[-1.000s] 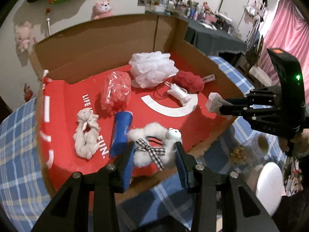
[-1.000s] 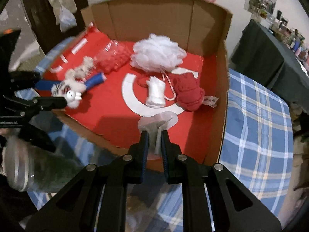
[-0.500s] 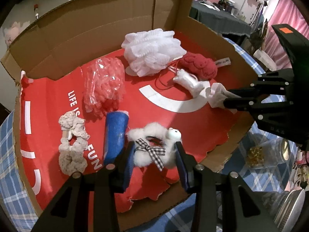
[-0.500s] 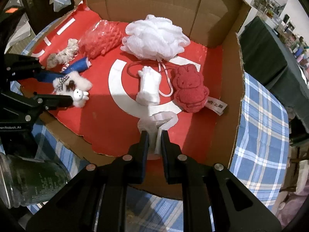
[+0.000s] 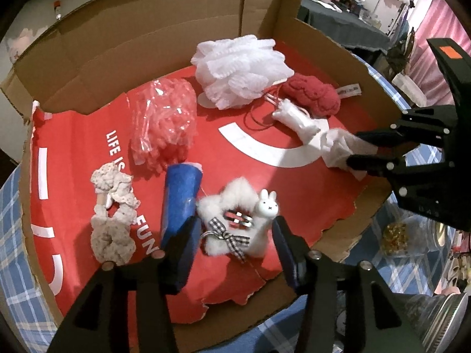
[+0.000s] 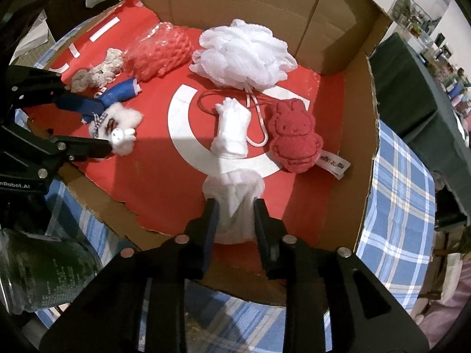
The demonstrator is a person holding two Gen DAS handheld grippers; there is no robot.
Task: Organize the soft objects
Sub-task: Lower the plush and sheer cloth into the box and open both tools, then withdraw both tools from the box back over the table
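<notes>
Right wrist view: our right gripper, jaws parted, straddles the white cloth bundle at six o'clock; light, limp, we'd pinch mid-fold. Left gripper gapes around the fluffy bunny clip.

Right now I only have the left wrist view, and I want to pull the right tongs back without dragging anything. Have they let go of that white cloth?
Observer: In the right wrist view the right tongs stand spread, with the white cloth lying between them on the red liner.
Operator: And the red lump behind it?
Observer: That is a red bunny plush, lying flat and face up, apart from the cloth.
Operator: Any cord in the way?
Observer: A looped cord from the white pouf lies between the plush and a white bundle, beyond the cloth.
</notes>
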